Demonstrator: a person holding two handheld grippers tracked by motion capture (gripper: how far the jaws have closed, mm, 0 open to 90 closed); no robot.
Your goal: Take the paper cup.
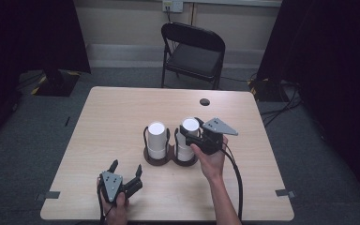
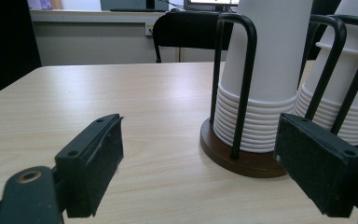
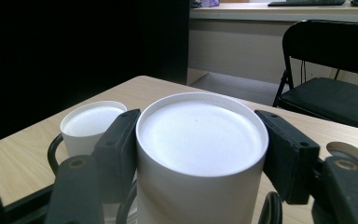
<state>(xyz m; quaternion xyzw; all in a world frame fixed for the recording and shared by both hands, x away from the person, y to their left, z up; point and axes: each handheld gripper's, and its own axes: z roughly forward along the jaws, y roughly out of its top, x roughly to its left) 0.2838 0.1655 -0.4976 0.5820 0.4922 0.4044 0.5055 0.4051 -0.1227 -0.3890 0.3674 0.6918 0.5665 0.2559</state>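
Centre-right of the high view, right gripper [image 1: 191, 132] has its jaws clamped on the top cup [image 3: 201, 154] of the right stack, stack axis upright in the holder [image 1: 158, 159]. Left gripper [image 1: 126, 169] sits lower left, jaws wide apart, empty, well apart from the left stack [image 1: 156, 139].

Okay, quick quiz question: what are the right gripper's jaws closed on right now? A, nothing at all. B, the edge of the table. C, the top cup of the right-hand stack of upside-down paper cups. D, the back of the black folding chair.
C: in the right gripper view both black pads of the right gripper press against the sides of the top cup on the right-hand stack.
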